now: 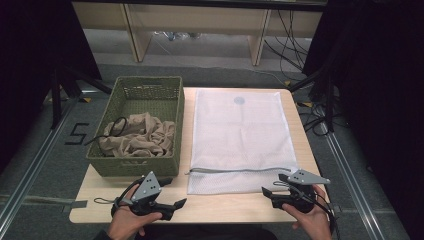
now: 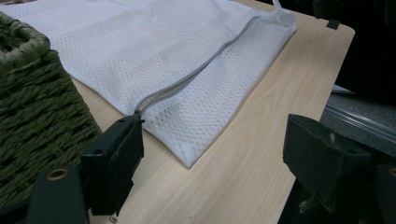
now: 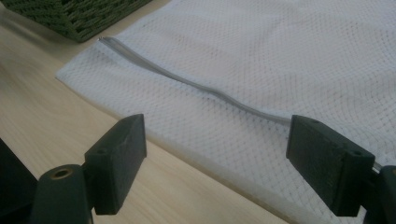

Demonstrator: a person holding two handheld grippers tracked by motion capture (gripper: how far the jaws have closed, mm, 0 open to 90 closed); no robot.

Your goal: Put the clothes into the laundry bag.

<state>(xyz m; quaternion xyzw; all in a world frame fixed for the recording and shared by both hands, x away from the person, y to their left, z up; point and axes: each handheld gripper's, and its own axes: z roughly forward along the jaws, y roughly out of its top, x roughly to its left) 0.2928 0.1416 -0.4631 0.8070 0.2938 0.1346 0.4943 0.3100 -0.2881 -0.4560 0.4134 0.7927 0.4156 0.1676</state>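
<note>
White mesh, a zipped laundry bag, lies flat on the worktop just ahead of both grippers, zip end nearest them, presumably so it can be opened and filled. From the high view the left gripper and right gripper sit low at the near edge, jaws wide and empty. A green woven basket with a crumpled beige garment stands beside the bag. Grey floor, cables and a wooden frame lie beyond.

In the left gripper view the zipper ends just beyond the left-hand jaw, by the basket wall.

In the right gripper view the zipper runs between the spread jaws, just ahead of them.
</note>
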